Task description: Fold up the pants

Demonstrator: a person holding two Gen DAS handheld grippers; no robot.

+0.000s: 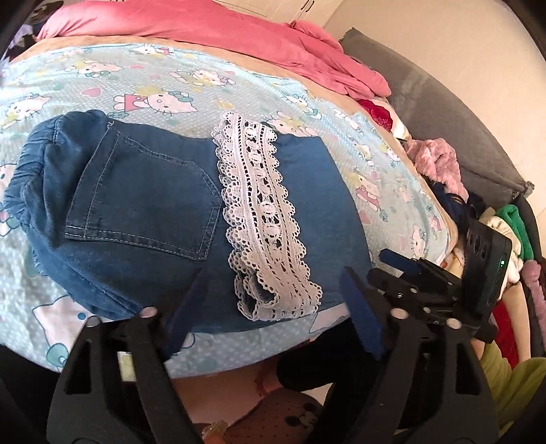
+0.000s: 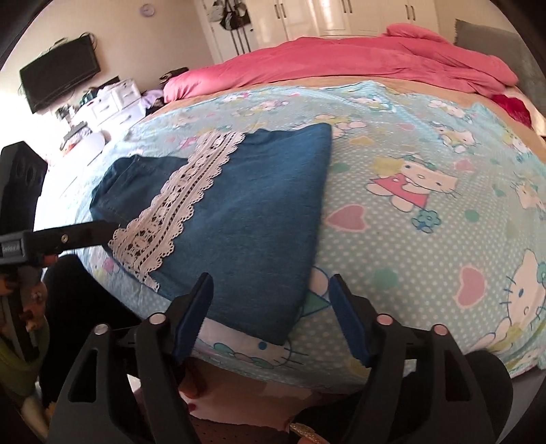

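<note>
The blue denim pants point(image 1: 143, 205) lie folded on the Hello Kitty sheet point(image 1: 153, 88), back pocket up, with a white lace trim point(image 1: 262, 222) across them. My left gripper point(image 1: 269, 314) is open just above their near edge, holding nothing. In the right wrist view the pants point(image 2: 252, 222) and lace point(image 2: 177, 201) lie left of centre. My right gripper point(image 2: 269, 314) is open over the pants' near right corner, empty. The right gripper also shows at the right of the left wrist view point(image 1: 402, 269); the left gripper's finger point(image 2: 82, 232) reaches in at the left of the right wrist view.
A pink duvet point(image 2: 358, 58) is bunched at the far side of the bed. A pile of clothes point(image 1: 477, 211) and a grey cushion point(image 1: 443, 112) lie along the right. A TV point(image 2: 58, 78), white drawers point(image 2: 112, 102) and wardrobes point(image 2: 334, 17) stand beyond the bed.
</note>
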